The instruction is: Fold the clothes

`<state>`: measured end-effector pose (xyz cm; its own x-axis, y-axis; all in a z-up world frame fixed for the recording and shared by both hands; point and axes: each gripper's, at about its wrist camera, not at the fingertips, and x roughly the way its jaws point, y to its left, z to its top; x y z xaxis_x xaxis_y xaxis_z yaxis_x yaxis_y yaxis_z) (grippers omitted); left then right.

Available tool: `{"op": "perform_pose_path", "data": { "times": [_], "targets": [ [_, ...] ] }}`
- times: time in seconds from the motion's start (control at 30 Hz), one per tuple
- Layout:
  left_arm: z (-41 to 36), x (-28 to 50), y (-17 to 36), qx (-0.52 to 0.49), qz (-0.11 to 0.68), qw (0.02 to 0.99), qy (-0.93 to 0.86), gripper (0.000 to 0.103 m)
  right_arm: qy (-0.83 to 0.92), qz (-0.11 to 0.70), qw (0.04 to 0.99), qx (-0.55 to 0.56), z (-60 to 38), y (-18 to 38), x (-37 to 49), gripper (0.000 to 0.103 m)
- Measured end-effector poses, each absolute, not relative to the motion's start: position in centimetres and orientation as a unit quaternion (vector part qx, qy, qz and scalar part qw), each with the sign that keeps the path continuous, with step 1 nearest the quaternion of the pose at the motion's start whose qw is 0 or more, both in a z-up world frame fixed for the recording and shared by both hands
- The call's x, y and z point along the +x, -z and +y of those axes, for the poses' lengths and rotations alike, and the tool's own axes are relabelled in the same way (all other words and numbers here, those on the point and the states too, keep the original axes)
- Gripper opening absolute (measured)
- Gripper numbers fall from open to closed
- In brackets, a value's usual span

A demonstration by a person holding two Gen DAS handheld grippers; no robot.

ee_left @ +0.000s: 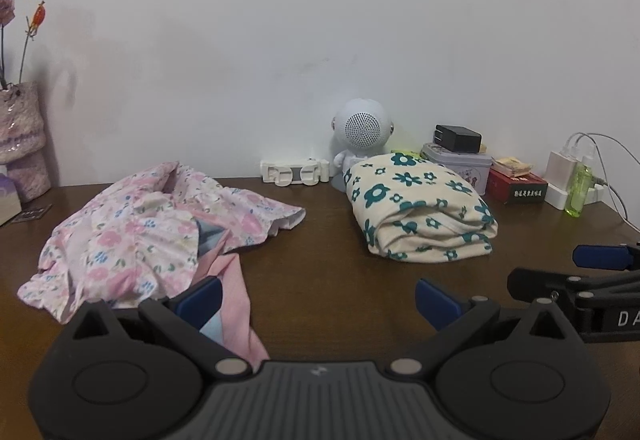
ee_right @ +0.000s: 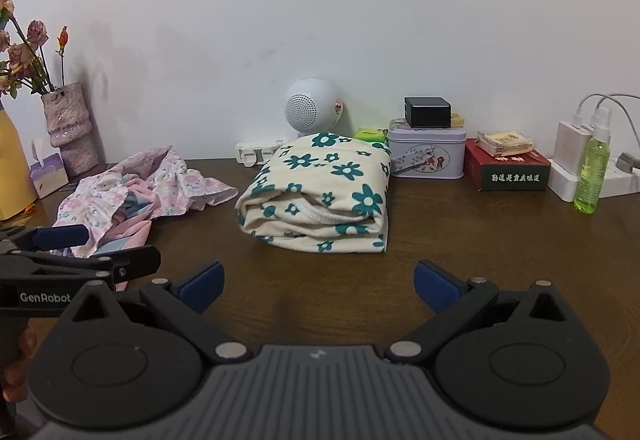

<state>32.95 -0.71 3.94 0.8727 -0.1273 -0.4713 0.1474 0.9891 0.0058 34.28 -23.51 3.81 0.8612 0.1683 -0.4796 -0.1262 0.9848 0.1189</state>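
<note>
A crumpled pink floral garment (ee_left: 152,232) lies unfolded on the left of the brown table (ee_left: 320,280), with a plain pink piece (ee_left: 236,304) trailing toward me. A folded cream cloth with teal flowers (ee_left: 420,207) sits to the right of it. My left gripper (ee_left: 318,300) is open and empty; its left finger hovers over the pink piece's edge. In the right wrist view the folded cloth (ee_right: 320,195) lies straight ahead of my right gripper (ee_right: 318,282), which is open and empty above bare wood. The pink garment (ee_right: 132,195) is off to the left.
Along the wall stand a white round speaker (ee_right: 310,109), a tin box (ee_right: 426,155) with a black charger on top, a red box (ee_right: 508,167), a green spray bottle (ee_right: 592,175), a power strip (ee_right: 624,179) and a vase (ee_right: 70,127) of dried flowers.
</note>
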Motion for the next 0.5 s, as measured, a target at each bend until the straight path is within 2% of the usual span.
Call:
{"op": "perform_pose_path", "data": {
  "times": [0.5],
  "targets": [
    [0.0, 24.7, -3.9, 0.026, 0.24, 0.969, 0.059, 0.103, -0.073, 0.251, 0.965, 0.03, -22.0, -4.4, 26.6, 0.103]
  ]
}}
